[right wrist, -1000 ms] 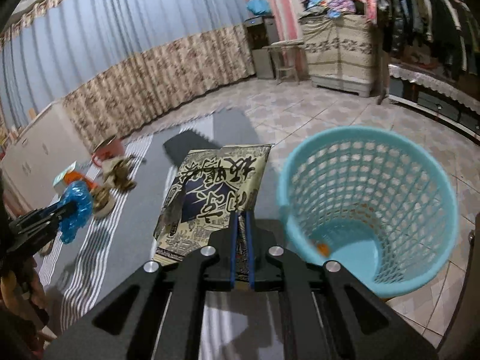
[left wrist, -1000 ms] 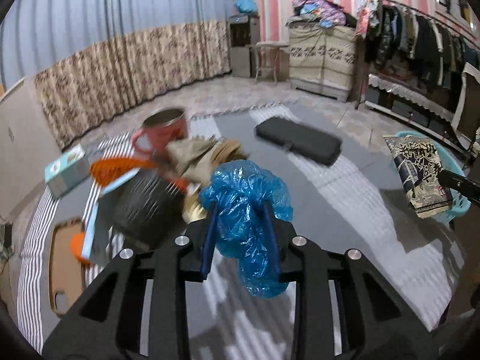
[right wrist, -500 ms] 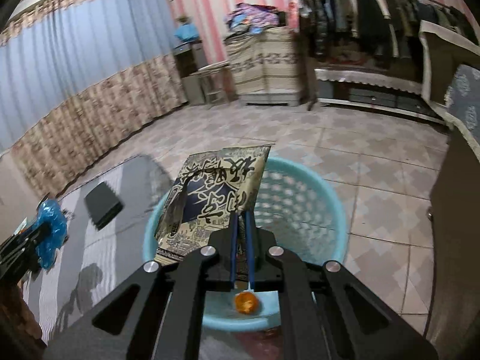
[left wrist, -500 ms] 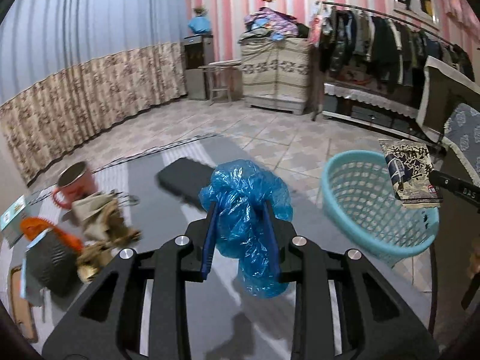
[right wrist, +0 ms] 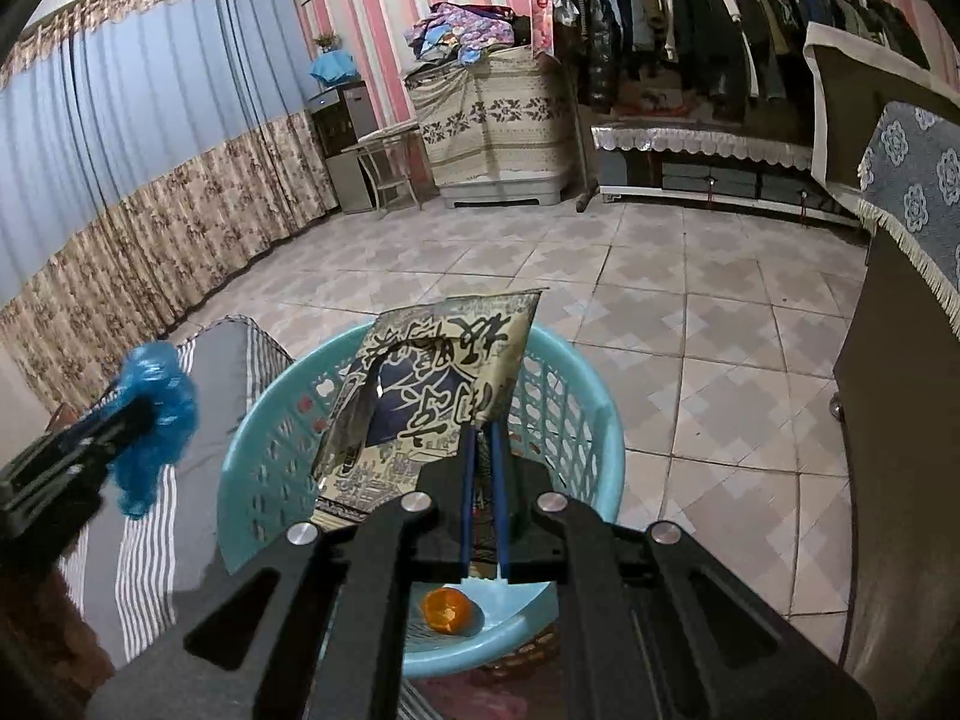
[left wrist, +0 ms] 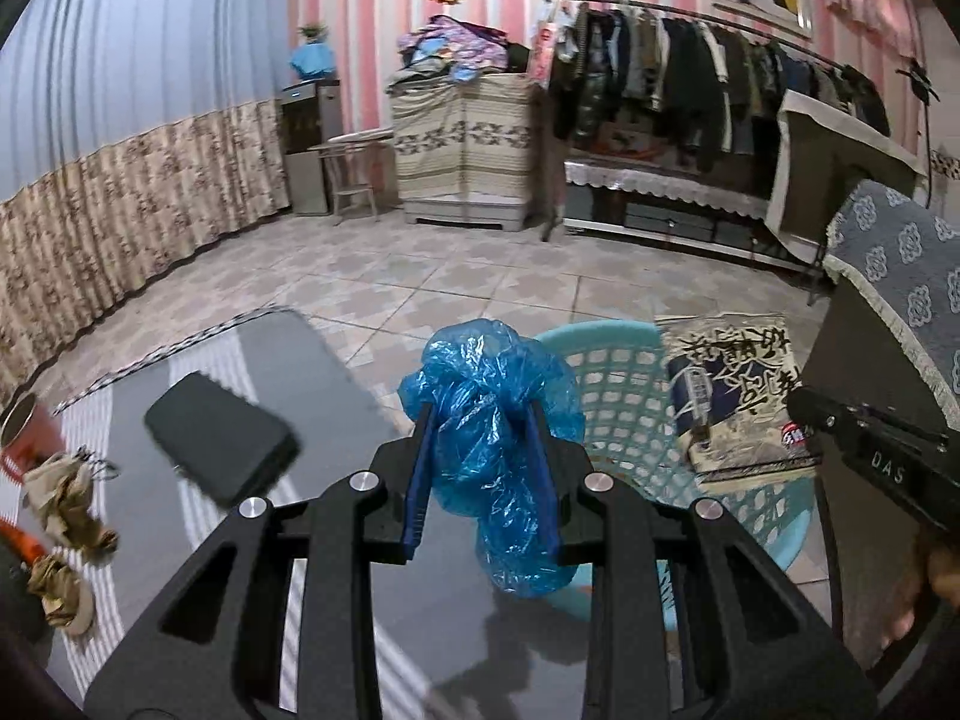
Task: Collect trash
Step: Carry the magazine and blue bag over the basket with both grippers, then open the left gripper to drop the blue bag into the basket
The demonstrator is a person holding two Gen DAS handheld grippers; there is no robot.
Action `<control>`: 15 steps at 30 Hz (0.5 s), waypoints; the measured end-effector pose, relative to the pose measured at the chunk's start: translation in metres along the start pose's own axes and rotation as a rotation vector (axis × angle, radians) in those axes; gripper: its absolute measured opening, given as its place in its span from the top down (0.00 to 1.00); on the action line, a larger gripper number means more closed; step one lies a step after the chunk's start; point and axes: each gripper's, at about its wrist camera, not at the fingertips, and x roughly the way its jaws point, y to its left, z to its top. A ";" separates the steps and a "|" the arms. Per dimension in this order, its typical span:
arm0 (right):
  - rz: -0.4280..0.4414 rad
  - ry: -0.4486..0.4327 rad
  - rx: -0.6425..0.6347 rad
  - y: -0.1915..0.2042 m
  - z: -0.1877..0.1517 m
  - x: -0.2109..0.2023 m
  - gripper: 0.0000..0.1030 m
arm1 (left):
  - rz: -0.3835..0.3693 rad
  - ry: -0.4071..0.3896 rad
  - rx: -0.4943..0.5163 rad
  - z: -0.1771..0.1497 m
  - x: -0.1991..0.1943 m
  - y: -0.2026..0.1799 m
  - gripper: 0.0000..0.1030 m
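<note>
My left gripper (left wrist: pixel 483 414) is shut on a crumpled blue plastic bag (left wrist: pixel 495 420), held just left of the turquoise laundry-style basket (left wrist: pixel 606 360). The same blue bag (right wrist: pixel 153 414) shows at the left of the right wrist view. My right gripper (right wrist: pixel 483 426) is shut on a printed snack wrapper (right wrist: pixel 432 396), which hangs over the basket (right wrist: pixel 576 420). An orange peel (right wrist: pixel 444 609) lies on the basket's bottom. From the left wrist view the wrapper (left wrist: pixel 735 396) hangs above the basket's right side.
A black flat case (left wrist: pixel 219 438), crumpled brown paper (left wrist: pixel 66 498) and a red mug (left wrist: pixel 24 432) lie on the striped grey mat (left wrist: pixel 336 360). A dark cabinet with a blue cloth (right wrist: pixel 900 360) stands at the right. Tiled floor (right wrist: pixel 690 300) stretches toward a clothes rack (left wrist: pixel 720 78).
Both grippers swung right toward the basket. The wrapper now hangs over the basket's opening. The blue bag has come up beside the basket, and the pile of items has slid to the left edge.
</note>
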 end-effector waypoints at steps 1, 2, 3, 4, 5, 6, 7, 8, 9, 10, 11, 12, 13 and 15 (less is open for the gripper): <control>0.003 0.001 0.005 -0.002 0.000 0.000 0.94 | -0.007 0.001 0.007 0.002 0.004 -0.005 0.73; 0.004 0.001 0.007 -0.002 0.000 0.000 0.94 | -0.014 0.005 0.008 0.004 0.009 -0.009 0.73; 0.003 0.001 0.005 -0.001 0.000 0.000 0.94 | -0.021 0.008 0.008 0.004 0.011 -0.011 0.73; 0.000 0.001 0.004 -0.002 0.000 0.000 0.94 | -0.028 0.011 0.008 0.005 0.015 -0.013 0.73; -0.002 0.002 0.005 -0.002 0.000 0.000 0.94 | -0.030 0.011 0.012 0.007 0.019 -0.015 0.72; -0.001 0.004 0.009 -0.003 0.000 0.001 0.94 | -0.031 0.011 0.015 0.010 0.022 -0.016 0.71; -0.002 0.006 0.012 -0.005 0.000 0.001 0.94 | -0.036 0.014 0.019 0.012 0.025 -0.018 0.71; -0.008 0.009 0.015 -0.006 -0.001 0.002 0.94 | -0.042 0.020 0.020 0.013 0.028 -0.019 0.70; -0.015 0.012 0.019 -0.005 -0.001 0.003 0.94 | -0.046 0.026 0.021 0.015 0.031 -0.019 0.65; -0.017 0.015 0.024 -0.005 -0.001 0.004 0.94 | -0.051 0.038 0.022 0.016 0.035 -0.020 0.63; -0.016 0.018 0.030 -0.006 -0.001 0.004 0.94 | -0.053 0.043 0.021 0.016 0.036 -0.019 0.58; -0.016 0.018 0.031 -0.007 -0.001 0.004 0.94 | -0.053 0.047 0.019 0.017 0.039 -0.020 0.51; -0.016 0.018 0.032 -0.007 -0.001 0.005 0.94 | -0.049 0.050 0.015 0.017 0.041 -0.020 0.48; -0.015 0.020 0.031 -0.007 -0.001 0.005 0.94 | -0.042 0.050 0.010 0.018 0.042 -0.020 0.41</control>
